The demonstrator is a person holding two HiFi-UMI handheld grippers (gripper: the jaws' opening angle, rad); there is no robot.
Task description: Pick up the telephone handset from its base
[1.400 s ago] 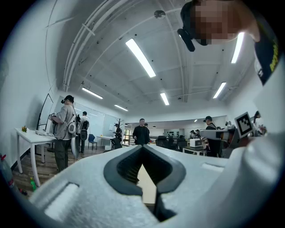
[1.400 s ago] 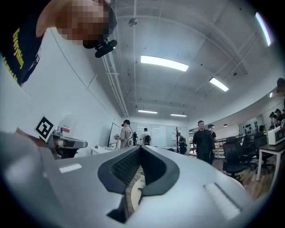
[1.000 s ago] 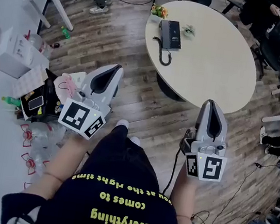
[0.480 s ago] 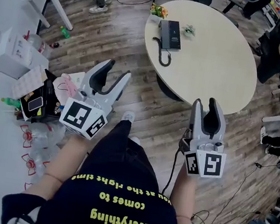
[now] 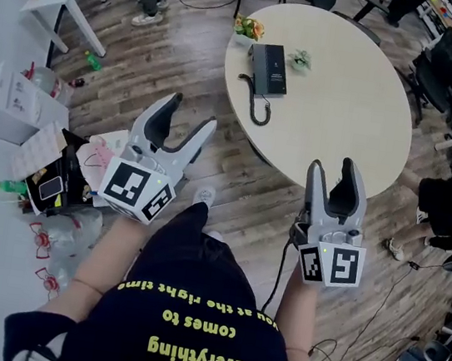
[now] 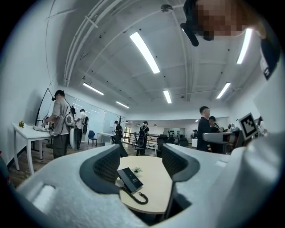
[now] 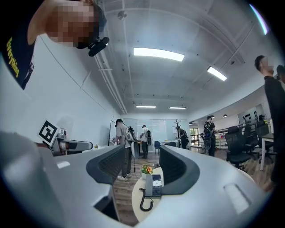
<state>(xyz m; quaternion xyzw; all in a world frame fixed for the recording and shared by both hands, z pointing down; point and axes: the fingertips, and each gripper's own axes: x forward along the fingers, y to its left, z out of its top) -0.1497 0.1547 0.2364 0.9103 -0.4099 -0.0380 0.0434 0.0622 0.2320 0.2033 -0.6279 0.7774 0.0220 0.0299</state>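
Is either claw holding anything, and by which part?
Nothing is held. Left claw and right claw are opening, empty, short of the telephone on the round table.

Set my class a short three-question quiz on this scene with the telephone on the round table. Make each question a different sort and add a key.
1. True or false: the telephone lies on the floor.
2. What stands beside the telephone near the edge of the round table? A. flowers B. a laptop C. a kettle
3. In one word: what do the left gripper and the right gripper hold?
Key: 1. False; it is on the round table. 2. A. 3. Nothing; the jaws of both are opening with nothing between them, and both are well short of the table.
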